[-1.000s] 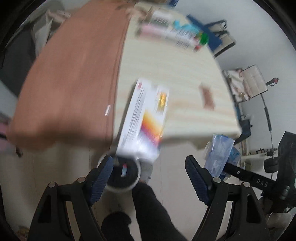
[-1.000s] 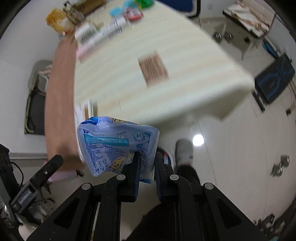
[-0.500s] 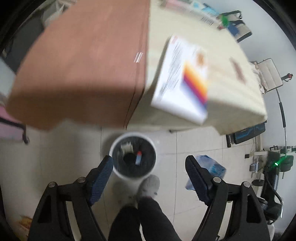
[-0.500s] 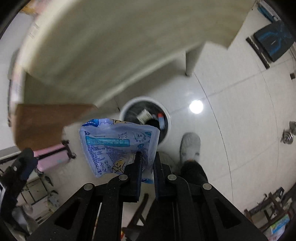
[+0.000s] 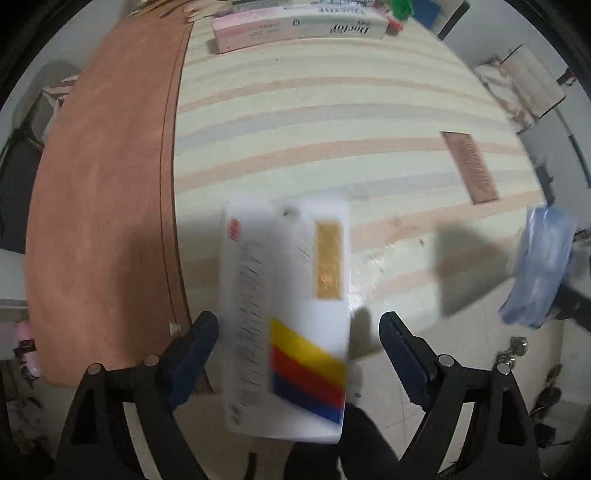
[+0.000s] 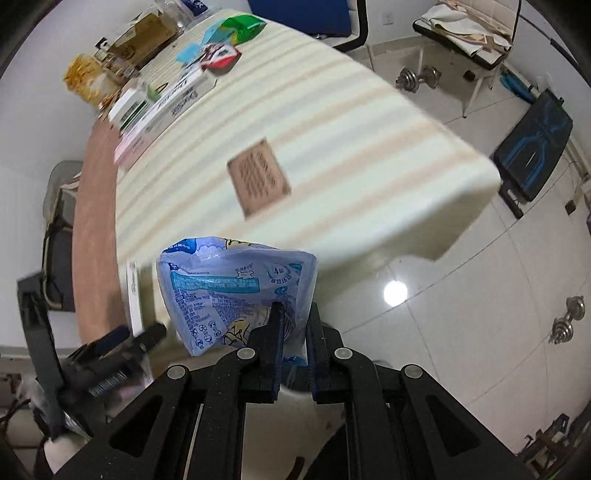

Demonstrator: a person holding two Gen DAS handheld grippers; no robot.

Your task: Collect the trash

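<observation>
Left gripper (image 5: 298, 334): the jaws stand wide apart and have just been opening. A white carton (image 5: 286, 317) with yellow, red and blue stripes and a gold patch sits between the two blue pads, blurred. A narrow gap shows at the left fingertip (image 5: 201, 334) and a wider one at the right, so the pads do not press on it; the carton is released. It appears over the near edge of the striped table (image 5: 332, 122), its lower end past the edge and in front of the floor. Whether it rests on anything cannot be told.

Right gripper (image 6: 293, 314): clenched on a blue plastic wrapper (image 6: 236, 291), printed with text and small symbols. The fingers pinch the wrapper's lower right corner; the rest of it stands up and to the left of the fingers, crumpled. It hangs off the near edge of the table, not touching it. In the left wrist view the same wrapper shows as a blue blur at the far right, beyond the table's near right corner.

On the table: a brown rectangular card (image 6: 258, 177) lies flat near the middle, well apart from both grippers. A brown cloth (image 5: 107, 184) covers the left part. Long boxes (image 5: 295, 26) and packets lie along the far end.
</observation>
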